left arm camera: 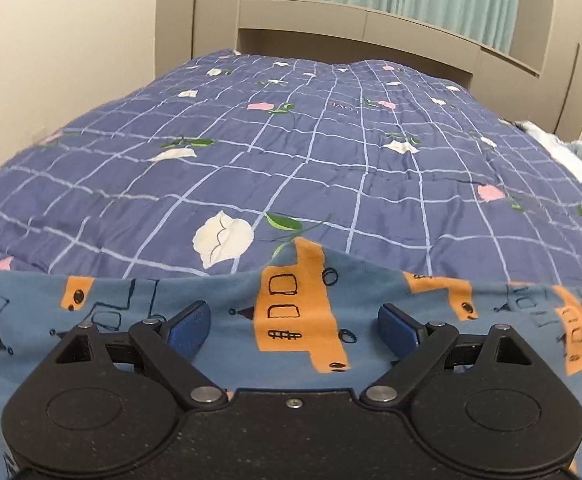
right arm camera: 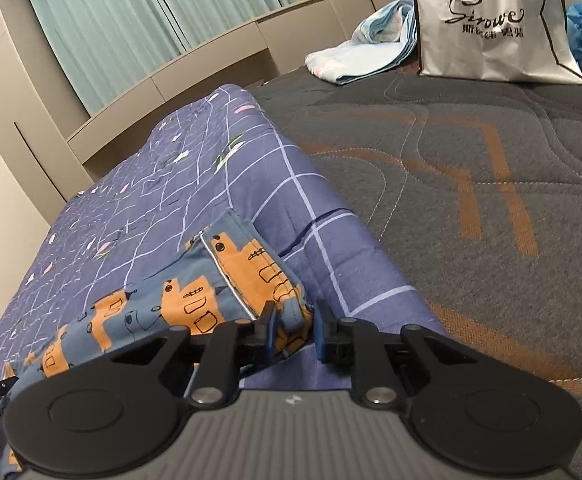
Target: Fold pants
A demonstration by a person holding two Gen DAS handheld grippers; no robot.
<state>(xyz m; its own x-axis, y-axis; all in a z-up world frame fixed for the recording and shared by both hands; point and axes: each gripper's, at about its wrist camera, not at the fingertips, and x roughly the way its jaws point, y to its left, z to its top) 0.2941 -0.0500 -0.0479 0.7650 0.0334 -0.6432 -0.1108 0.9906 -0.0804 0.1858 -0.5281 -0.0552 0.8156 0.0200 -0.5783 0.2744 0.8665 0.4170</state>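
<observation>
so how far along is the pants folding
Early. Done: the pants lie on the checked quilt, with a folded-over end by the right gripper. In hand: that gripper is closed on that end's corner; the left gripper hovers open over the cloth. Left: the left grip and the remaining folds.

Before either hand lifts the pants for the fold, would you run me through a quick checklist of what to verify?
1. Right gripper closed on the pants corner: ok, cloth sits bunched between its jaws.
2. Left gripper gripping: not ok, jaws wide open above the cloth.
3. Pants lying flat on the quilt: cannot tell, only parts in view.
4. Quilt ahead free of clutter: ok.
5. White bag clear of the pants: ok, far across the mattress.
</observation>
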